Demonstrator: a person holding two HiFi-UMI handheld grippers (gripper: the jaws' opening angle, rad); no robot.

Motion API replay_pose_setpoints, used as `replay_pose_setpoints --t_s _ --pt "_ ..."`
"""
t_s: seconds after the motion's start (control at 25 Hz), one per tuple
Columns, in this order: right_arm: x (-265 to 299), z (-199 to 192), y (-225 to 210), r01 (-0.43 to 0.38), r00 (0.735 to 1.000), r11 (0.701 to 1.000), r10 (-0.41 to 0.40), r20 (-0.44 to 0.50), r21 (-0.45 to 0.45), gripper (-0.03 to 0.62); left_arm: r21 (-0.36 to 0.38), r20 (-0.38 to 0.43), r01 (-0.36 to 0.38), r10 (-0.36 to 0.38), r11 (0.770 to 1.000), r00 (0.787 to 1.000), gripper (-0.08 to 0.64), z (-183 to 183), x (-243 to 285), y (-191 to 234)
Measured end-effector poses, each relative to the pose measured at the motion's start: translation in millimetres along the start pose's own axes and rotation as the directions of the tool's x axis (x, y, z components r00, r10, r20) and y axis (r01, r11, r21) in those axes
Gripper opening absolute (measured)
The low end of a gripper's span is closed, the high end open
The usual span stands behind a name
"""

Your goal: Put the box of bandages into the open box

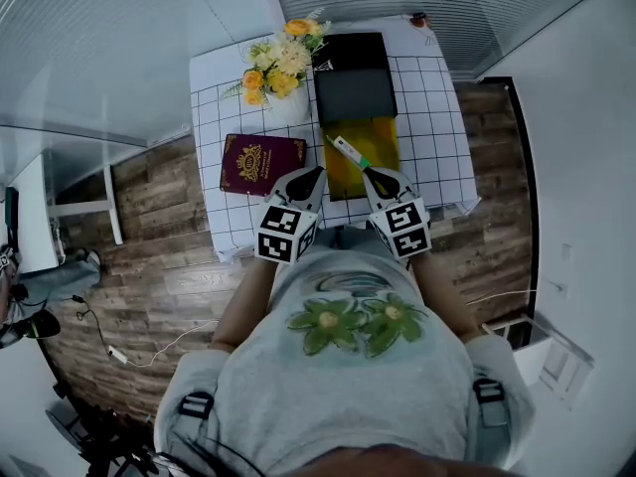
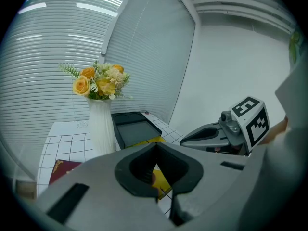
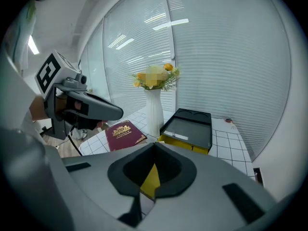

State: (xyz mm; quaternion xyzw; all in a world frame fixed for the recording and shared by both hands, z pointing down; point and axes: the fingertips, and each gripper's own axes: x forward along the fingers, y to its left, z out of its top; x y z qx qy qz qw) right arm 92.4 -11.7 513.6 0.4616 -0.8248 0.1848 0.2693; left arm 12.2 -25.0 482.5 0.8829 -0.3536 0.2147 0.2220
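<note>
The bench, under a white gridded cloth, carries a black lid at the far side, and the yellow open box lies just in front of it, touching it. A maroon case lies to its left and a white vase of flowers stands behind that. At the near edge, the left tool and right tool are each pressed together on nothing, and the slim box of bandages lies slanted in the open box just beyond the right tool's tip.
</note>
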Motion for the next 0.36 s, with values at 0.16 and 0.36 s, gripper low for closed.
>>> replay_pose_setpoints --t_s 0.16,0.36 --pt "-1.9 -4.0 0.3 0.007 1.000 1.000 -0.007 -0.009 -0.004 0.008 0.004 -0.004 0.005 -0.005 1.000 1.000 0.006 -2.5 -0.2 -2.3" --pt "-2.4 -6.0 2.0 0.013 1.000 1.000 -0.013 -0.008 -0.022 0.008 0.006 -0.007 0.014 -0.014 1.000 1.000 0.006 -4.2 0.4 -4.1"
